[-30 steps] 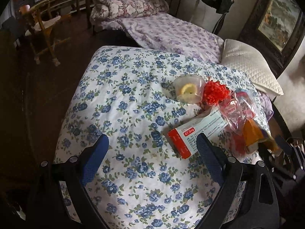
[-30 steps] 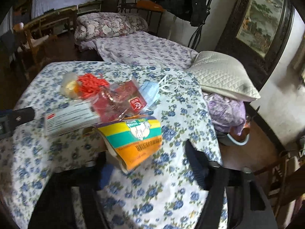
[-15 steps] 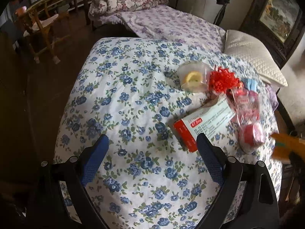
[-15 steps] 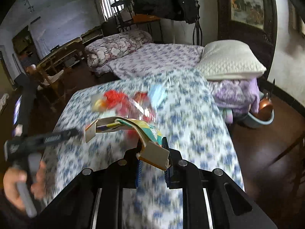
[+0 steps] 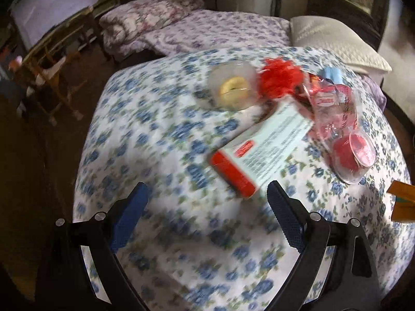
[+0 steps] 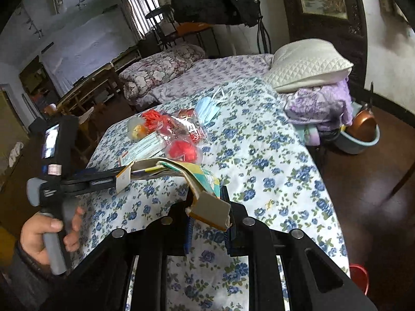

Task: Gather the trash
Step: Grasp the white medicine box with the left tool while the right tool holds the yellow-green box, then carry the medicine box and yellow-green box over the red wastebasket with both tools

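Observation:
My right gripper (image 6: 207,223) is shut on a flattened yellow and green carton (image 6: 181,173) and holds it above the floral cloth; its edge shows in the left wrist view (image 5: 402,199). My left gripper (image 5: 207,207) is open and empty, just short of a red and white medicine box (image 5: 259,153). Beyond the box lie a clear cup with lemon (image 5: 233,88), a red ribbon bow (image 5: 280,80), a clear plastic bag with red wrappers (image 5: 332,108), a red lidded cup (image 5: 352,155) and a blue face mask (image 6: 207,106).
The table with the blue floral cloth (image 6: 272,155) drops off at its right edge to dark floor. A bed with purple sheets (image 6: 220,70) and a white pillow (image 6: 308,64) stand behind. A blue basin (image 6: 360,137) and a red bin (image 6: 359,277) sit on the floor at the right.
My right gripper closed on the carton, lifted it off the table and pulled it back. My left gripper moved forward and right, closer to the medicine box.

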Demonstrator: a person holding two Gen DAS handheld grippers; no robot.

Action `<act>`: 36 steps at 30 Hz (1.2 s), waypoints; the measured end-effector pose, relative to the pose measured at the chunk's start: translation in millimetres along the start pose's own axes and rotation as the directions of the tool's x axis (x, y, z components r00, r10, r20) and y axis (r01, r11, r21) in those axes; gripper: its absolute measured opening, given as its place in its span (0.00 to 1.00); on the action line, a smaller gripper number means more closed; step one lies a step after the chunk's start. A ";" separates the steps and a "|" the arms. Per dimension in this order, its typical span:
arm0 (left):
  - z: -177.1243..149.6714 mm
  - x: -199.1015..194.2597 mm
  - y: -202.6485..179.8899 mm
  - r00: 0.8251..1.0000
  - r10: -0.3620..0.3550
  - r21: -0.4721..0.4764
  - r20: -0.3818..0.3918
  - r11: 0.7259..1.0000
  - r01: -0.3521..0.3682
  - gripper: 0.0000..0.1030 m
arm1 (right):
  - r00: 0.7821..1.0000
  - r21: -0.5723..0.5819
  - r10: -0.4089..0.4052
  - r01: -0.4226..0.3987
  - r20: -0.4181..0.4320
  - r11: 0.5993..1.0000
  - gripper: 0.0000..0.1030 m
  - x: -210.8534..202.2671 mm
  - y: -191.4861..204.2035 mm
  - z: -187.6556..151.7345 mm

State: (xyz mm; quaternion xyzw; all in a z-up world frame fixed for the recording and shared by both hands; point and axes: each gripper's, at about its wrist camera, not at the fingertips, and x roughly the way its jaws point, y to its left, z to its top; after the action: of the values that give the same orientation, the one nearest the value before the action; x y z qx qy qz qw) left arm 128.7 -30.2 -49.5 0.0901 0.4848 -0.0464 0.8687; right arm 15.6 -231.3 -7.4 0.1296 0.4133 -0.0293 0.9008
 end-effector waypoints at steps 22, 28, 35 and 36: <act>11.1 -7.8 -37.4 0.987 -0.151 0.138 0.045 0.980 0.144 0.51 | 1.000 -0.017 -0.017 0.018 0.007 1.000 0.27 12.1 -1.7 9.9; 0.4 -39.9 -21.8 0.976 -0.209 0.078 0.059 0.976 0.205 0.51 | 0.999 -0.058 -0.047 0.048 0.023 0.997 0.47 24.5 -3.2 18.3; -10.4 -55.4 -0.8 0.971 -0.229 -0.019 0.067 0.973 0.231 0.51 | 1.000 0.027 0.017 -0.017 -0.022 0.999 0.18 30.7 -16.3 22.1; -12.8 -58.0 0.3 0.969 -0.237 -0.027 0.068 0.970 0.240 0.51 | 1.000 0.034 0.022 -0.021 -0.015 0.999 0.17 27.6 -17.1 22.3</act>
State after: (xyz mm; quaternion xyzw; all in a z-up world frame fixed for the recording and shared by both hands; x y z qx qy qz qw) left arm 87.6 -27.8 -6.7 0.0142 0.4646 -0.1448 0.8735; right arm 47.3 -252.0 -17.8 0.1494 0.4180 -0.0256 0.8957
